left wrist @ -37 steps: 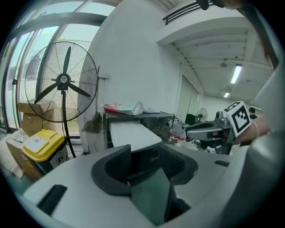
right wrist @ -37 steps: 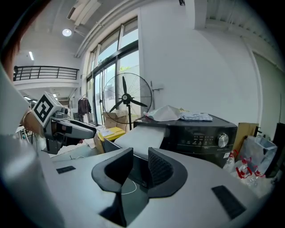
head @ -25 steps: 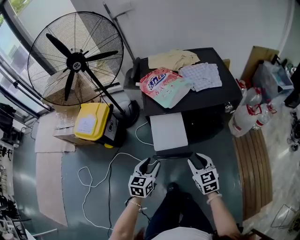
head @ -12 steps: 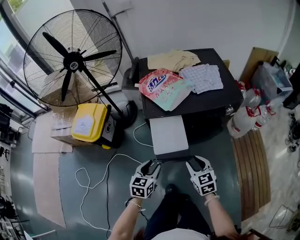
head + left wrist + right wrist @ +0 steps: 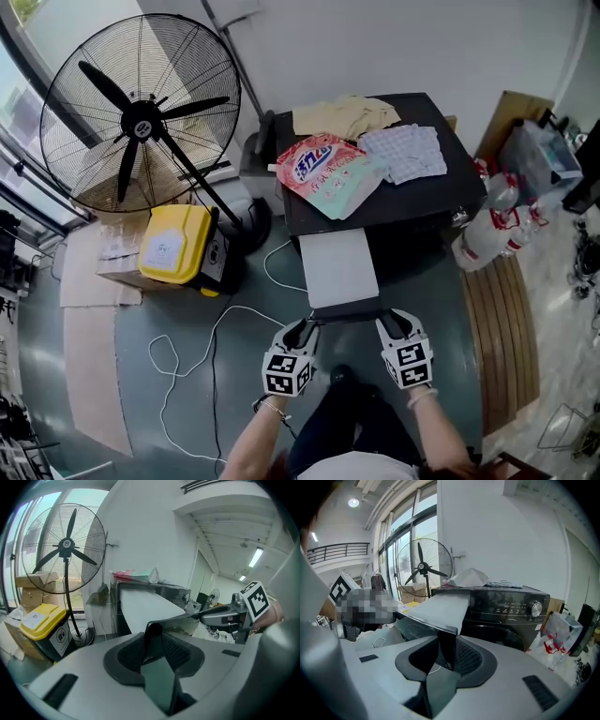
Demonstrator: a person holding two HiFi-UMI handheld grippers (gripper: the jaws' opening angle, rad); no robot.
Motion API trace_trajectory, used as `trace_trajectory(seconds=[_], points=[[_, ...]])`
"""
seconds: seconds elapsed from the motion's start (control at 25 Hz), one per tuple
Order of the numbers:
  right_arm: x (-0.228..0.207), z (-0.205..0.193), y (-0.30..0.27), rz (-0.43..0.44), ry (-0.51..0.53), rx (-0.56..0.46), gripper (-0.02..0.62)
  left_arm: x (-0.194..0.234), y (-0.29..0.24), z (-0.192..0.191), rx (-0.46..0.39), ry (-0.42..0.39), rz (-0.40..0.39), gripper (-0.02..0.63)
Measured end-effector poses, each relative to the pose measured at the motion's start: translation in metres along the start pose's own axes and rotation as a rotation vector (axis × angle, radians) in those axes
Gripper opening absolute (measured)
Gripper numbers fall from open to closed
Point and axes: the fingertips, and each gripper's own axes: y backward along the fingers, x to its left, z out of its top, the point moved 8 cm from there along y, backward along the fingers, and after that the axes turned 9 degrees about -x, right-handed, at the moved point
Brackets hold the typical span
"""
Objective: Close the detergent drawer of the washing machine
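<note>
the black washing machine point(image 5: 441, 192) sits in the upper middle of the head view, and its detergent drawer point(image 5: 342, 267) is pulled all the way out toward the person – a pale tray reaching down to the lower middle of the frame and ending in a dark front panel point(image 5: 345, 316). the left hand-held gripper point(image 5: 302, 328) is at the panel's left end and the right hand-held gripper point(image 5: 392, 322) at its right end. both sets of jaws have just been closing, and each gripper view shows them partly closed with the panel's edge upright between the pads, which press on it from either side. on top of the machine lie a pink and green detergent bag point(image 5: 323, 169), a beige cloth point(image 5: 345, 117) behind it and a checked cloth point(image 5: 405, 152) to its right. a big standing fan point(image 5: 141, 117) fills the upper left of the frame, with a yellow bin point(image 5: 173, 244) just below it on the floor – and a white cable point(image 5: 216, 347) loops across the floor at the lower left, near the left gripper.
</note>
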Motion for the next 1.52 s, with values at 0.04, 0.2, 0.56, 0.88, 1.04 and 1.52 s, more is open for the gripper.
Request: trace_trajectory(seconds=[0.04, 0.2, 0.56, 0.88, 1.04, 1.52], points=[[0.000, 0.001, 0.000, -0.006, 0.000, -0.001, 0.137, 0.000, 0.000, 0.000, -0.001, -0.001, 0.005, 0.126], [0.004, 0.004, 0.002, -0.006, -0.012, -0.001, 0.135, -0.001, 0.003, 0.002, -0.008, 0.005, 0.032, 0.126], [0.006, 0.009, 0.002, -0.023, -0.023, -0.008, 0.135, 0.000, 0.003, 0.007, -0.001, 0.001, 0.041, 0.124], [0.001, 0.021, -0.004, -0.061, -0.039, -0.029, 0.135, 0.003, -0.004, 0.020, -0.002, -0.009, 0.043, 0.123], [-0.002, 0.027, -0.010, -0.069, -0.040, -0.024, 0.135, 0.006, -0.009, 0.026, -0.005, -0.008, 0.037, 0.121], [-0.008, 0.029, -0.021, -0.082, -0.034, 0.000, 0.137, 0.014, -0.021, 0.030, 0.017, -0.022, -0.003, 0.121]])
